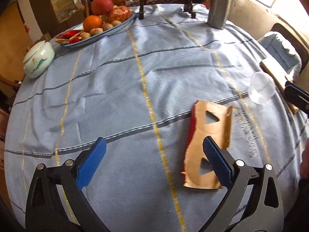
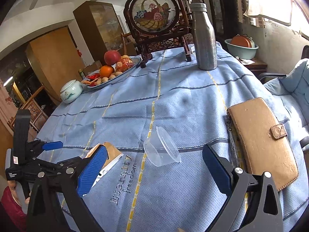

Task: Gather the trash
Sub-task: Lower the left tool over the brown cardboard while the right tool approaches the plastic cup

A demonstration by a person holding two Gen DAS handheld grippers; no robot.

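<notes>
The left tool [image 1: 154, 153] is held wide open above the desk [image 1: 119, 89], which is draped in a pale blue cloth with yellow and dark stripes; the right tool [image 2: 154, 159] is likewise spread open and nothing is gripped by either. At the desk's right edge a tan leather wallet case [image 2: 264, 141] is laid flat, and at the far side a dented silver metal bottle [image 2: 204, 38] is stood upright, well apart from the trash. A torn piece of brown cardboard packaging with a red edge and triangular cut-outs [image 1: 209, 133] is seen flat on the cloth, partly under the left tool's right finger and outside the gap between the jaws. A small clear plastic cup [image 2: 161, 147] is tipped on its side near the embroidered lettering, just ahead of the right tool and roughly between its fingers.

The step in hand appears to be the approach to the first pickups, with nothing yet collected. For the cup, a short forward and downward move and a gentle closing would be called for, since thin plastic may roll or buckle. For the cardboard, the left tool would need shifting rightward and one finger slid under an edge.
</notes>
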